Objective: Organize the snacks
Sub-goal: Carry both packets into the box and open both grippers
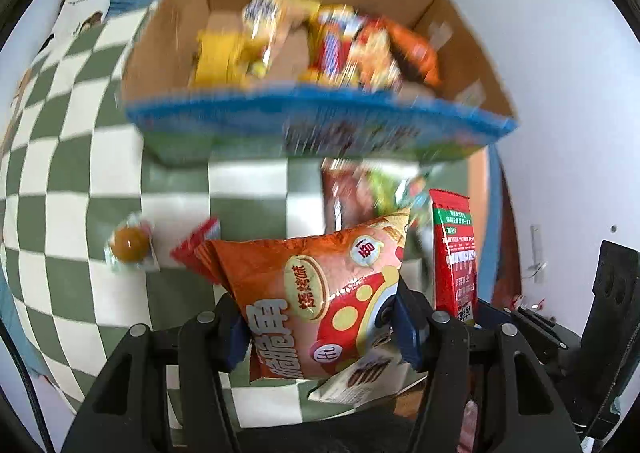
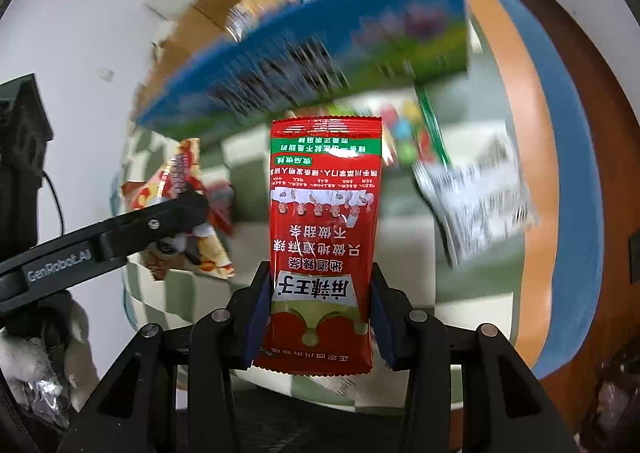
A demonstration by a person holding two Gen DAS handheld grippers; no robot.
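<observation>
While both grippers are clenched on snacks, each holds one packet: the left gripper (image 1: 320, 329) pinches a puffy orange crisp bag (image 1: 316, 293) between its blue pads, and the right gripper (image 2: 318, 317) pinches a flat red sachet (image 2: 324, 237) that stands upright, its print upside down to the camera. Going left to right in the left wrist view, one round amber sweet in a clear wrapper (image 1: 130, 243) lies on the checked cloth (image 1: 72, 157), then a small red packet (image 1: 196, 243) just beside the orange bag, then a blurred packet (image 1: 368, 189) behind it near the box. One open cardboard box (image 1: 168, 41) sits at the far side of the cloth, brown inside with a blue printed outer wall, and holds several glossy yellow, red and orange packets; blur hides their exact count. One silvery-white packet (image 2: 476, 205) lies on the cloth to the right of the sachet. Under the soft green-and-white cloth show an orange and blue edge and white walls.
</observation>
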